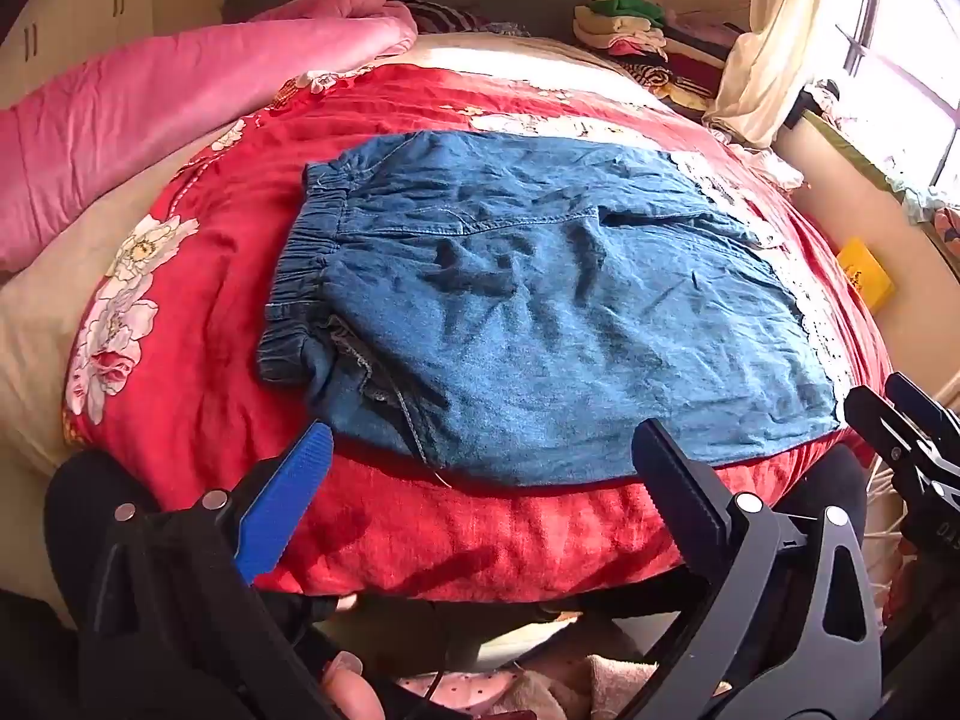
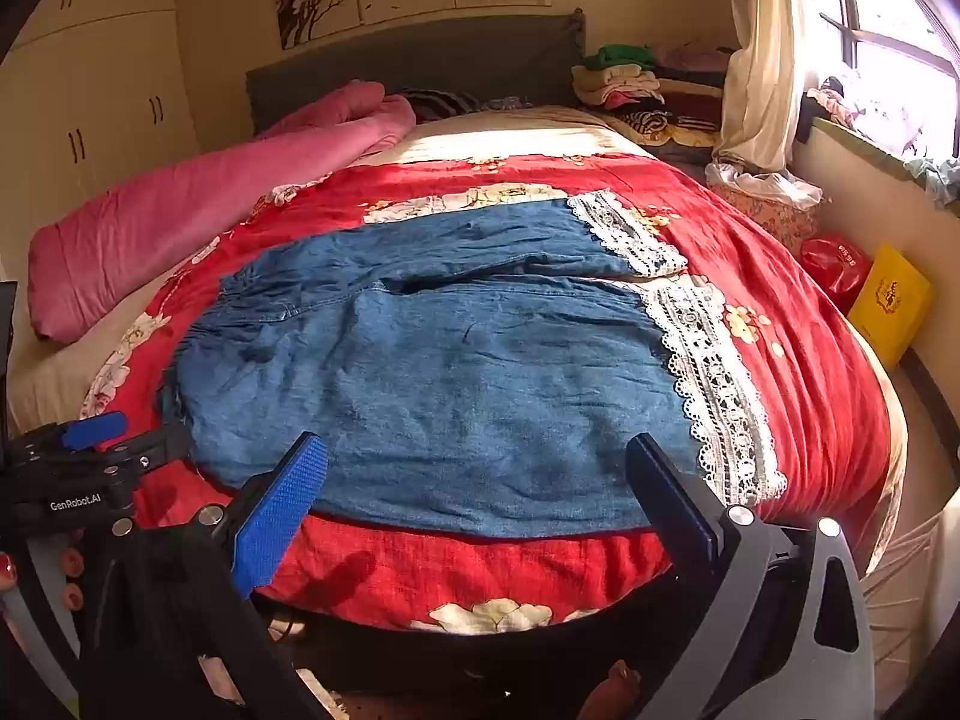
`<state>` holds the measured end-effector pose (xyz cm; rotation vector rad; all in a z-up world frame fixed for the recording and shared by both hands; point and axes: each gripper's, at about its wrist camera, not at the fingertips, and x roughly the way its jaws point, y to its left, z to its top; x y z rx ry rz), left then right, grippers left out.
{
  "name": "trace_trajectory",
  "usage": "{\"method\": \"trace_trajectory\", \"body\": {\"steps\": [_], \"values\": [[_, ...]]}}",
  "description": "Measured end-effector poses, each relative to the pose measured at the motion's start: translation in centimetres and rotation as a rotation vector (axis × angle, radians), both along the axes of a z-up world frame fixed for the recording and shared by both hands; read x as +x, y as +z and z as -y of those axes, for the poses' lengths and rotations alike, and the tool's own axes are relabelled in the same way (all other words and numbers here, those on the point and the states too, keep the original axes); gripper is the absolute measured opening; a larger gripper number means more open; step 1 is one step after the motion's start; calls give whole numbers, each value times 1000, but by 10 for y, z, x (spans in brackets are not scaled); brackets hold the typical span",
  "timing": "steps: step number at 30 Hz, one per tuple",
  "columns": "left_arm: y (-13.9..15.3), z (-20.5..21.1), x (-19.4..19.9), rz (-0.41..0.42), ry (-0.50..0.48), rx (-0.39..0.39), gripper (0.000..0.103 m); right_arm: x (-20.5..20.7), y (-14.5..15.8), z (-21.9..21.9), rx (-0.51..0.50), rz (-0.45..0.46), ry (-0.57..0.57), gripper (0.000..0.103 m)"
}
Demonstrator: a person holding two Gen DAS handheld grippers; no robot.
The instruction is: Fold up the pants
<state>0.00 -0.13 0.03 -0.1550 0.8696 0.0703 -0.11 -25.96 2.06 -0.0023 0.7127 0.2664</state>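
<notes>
Your left tool sits at the bottom of its frame with its fingers spread wide and nothing between them, hanging over the near edge of the bed. Your right tool is the same in its own view: fingers wide apart, empty, low in the frame above the bed's edge. In the left view the right tool's tip shows at the lower right edge; in the right view the left tool shows at the lower left, with painted fingernails just beneath it. Just beyond both tools lie the pants, blue denim, spread flat across the centre of each frame on a red floral cover. Their elastic waistband is at the left, and the two legs run to the right, one beside the other, ending in white lace hems. The near hem lies close to your right tool. The fabric is creased, and neither tool touches it. Farther back, a pink quilt lies along the upper left of the bed. At the upper right a stack of clothes sits beside the headboard, near a curtain and a bright window.
</notes>
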Motion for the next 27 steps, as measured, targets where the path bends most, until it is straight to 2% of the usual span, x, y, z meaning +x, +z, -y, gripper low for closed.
{"method": "trace_trajectory", "body": {"steps": [8,27], "values": [[1,3,2,-4,-16,-1,94,-2,6,-2,-30,23,-4,99],[4,1,1,12,-1,3,94,-6,6,0,-32,27,-1,99]]}}
